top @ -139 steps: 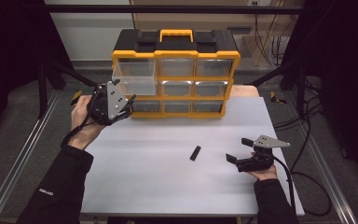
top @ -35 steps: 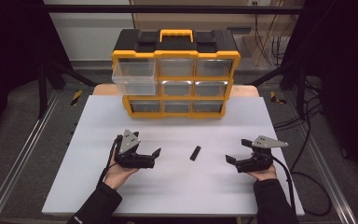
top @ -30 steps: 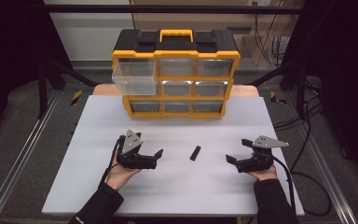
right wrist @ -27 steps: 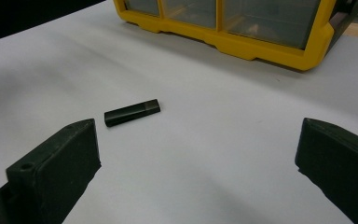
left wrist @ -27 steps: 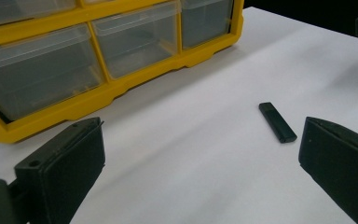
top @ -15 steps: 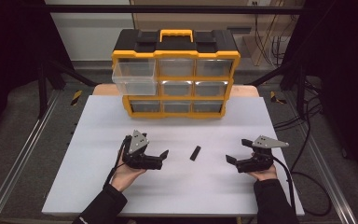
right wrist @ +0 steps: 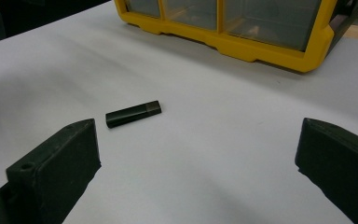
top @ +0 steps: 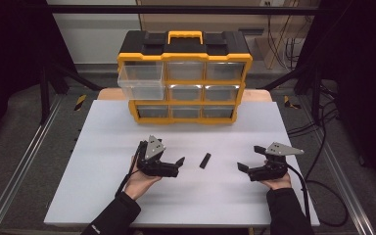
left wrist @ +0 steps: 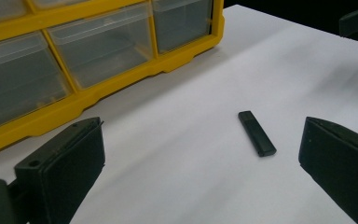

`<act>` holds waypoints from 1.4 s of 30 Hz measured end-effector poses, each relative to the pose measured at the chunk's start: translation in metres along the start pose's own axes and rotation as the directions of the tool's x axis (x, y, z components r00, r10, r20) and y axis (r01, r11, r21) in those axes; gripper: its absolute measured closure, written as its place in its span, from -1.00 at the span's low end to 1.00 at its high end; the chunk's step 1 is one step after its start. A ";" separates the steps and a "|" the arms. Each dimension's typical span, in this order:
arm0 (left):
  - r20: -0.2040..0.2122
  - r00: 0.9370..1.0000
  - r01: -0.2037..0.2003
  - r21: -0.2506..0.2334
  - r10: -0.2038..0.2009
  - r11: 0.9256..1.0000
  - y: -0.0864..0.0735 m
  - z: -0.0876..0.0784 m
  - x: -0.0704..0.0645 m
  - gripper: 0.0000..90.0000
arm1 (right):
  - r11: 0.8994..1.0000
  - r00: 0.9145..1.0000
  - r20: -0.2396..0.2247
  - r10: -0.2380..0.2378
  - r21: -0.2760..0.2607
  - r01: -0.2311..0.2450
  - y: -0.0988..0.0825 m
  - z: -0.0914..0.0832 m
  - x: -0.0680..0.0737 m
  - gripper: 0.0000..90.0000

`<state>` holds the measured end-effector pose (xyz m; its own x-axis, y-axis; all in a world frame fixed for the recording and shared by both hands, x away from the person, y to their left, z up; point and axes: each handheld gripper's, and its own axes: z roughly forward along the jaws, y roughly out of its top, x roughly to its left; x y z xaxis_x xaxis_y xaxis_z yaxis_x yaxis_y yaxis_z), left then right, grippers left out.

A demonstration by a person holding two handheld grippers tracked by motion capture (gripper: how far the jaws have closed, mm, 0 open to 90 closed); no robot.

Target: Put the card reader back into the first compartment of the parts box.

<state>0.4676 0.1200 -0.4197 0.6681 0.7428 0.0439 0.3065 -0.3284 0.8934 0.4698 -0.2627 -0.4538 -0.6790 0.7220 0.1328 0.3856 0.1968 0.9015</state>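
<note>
High view: the left hand-held gripper [top: 172, 165] rests low on the white counter [top: 103, 147], jaws spread and empty, aimed at a small black stick [top: 205, 160] that lies flat just beside its tips. The right hand-held gripper [top: 249, 159] sits farther off on the other side, jaws also spread, holding nothing. Behind them stands a yellow organizer [top: 184, 78] whose top-left drawer [top: 141, 82] is pulled out and looks empty.

Left gripper view: the stick [left wrist: 257, 133] lies between the lines of the two wide-apart jaws, a little ahead of them and nearer the right-hand one, untouched. The organizer [left wrist: 98, 56] runs along the top left.

Right gripper view: the stick [right wrist: 133, 113] lies ahead and to the left, near the left-hand jaw, apart from both.

As I judge it, the drawer is ready, but the pick-up has not begun; grasping the stick, carrying it and dropping it in the drawer all remain.
</note>
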 end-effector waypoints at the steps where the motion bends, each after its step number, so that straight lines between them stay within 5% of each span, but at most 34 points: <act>1: 0.003 1.000 -0.002 0.001 0.002 1.000 0.000 0.001 -0.001 -1.00 | 1.000 1.000 0.001 0.000 0.000 0.000 0.000 0.000 0.000 -1.00; 16: 0.025 0.999 0.026 0.033 -0.027 0.999 0.004 0.021 -0.007 -1.00 | 1.000 1.000 -0.003 -0.001 0.002 0.001 0.000 0.001 0.000 -1.00; 42: 0.062 0.998 0.008 0.091 -0.013 0.996 0.006 0.050 -0.029 -1.00 | 1.000 1.000 -0.005 0.000 0.002 0.000 0.000 0.001 0.000 -1.00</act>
<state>0.4839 0.0675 -0.4378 0.7048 0.7094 0.0039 0.3723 -0.3746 0.8491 0.4701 -0.2622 -0.4543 -0.6819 0.7189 0.1352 0.3871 0.1977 0.9006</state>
